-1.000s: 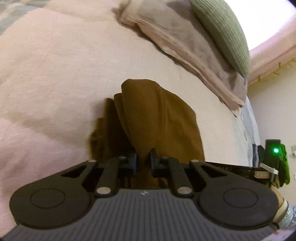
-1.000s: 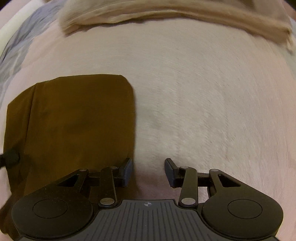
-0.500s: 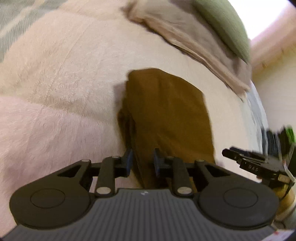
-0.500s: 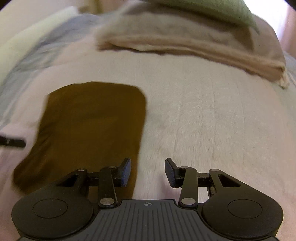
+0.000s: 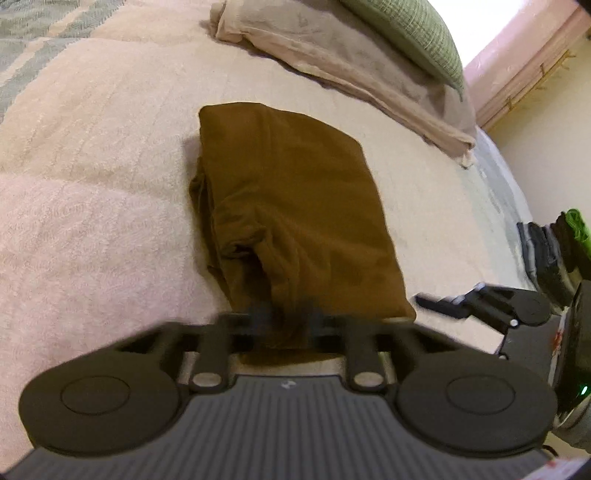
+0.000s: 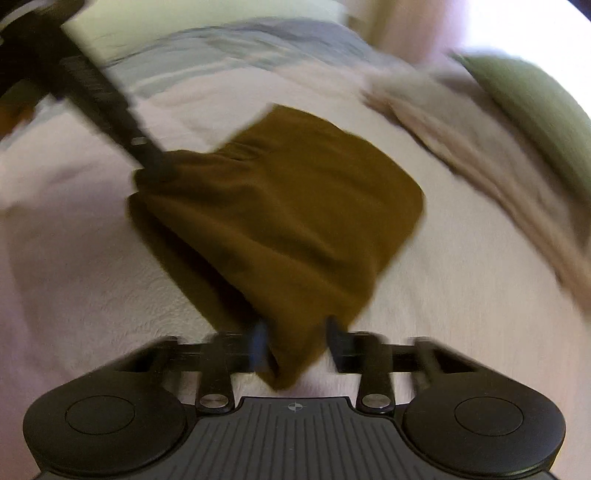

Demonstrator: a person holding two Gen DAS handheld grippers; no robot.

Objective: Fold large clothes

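Observation:
A brown garment (image 5: 295,192), folded into a thick rectangle, lies on the pink fleece bedcover (image 5: 92,184). My left gripper (image 5: 288,317) is at its near edge, its blurred jaws closing with bunched cloth between the pads. In the right wrist view that left gripper (image 6: 147,166) pinches the far left corner of the garment (image 6: 295,206). My right gripper (image 6: 295,339) has the near corner between its blurred, closing jaws; the cloth fills the gap and hangs below it. Creases run between the two held corners. From the left wrist, the right gripper (image 5: 480,302) shows at the garment's right.
A beige folded blanket (image 5: 351,62) and a green pillow (image 5: 406,29) lie at the head of the bed. A stack of dark folded clothes (image 5: 546,254) sits at the bed's right edge. A striped grey-blue sheet (image 5: 22,48) shows at the far left.
The garment went from hanging lifted to lying flat. My left gripper loosened, then closed on its edge. My right gripper swung from bare bedcover onto the near corner and closed.

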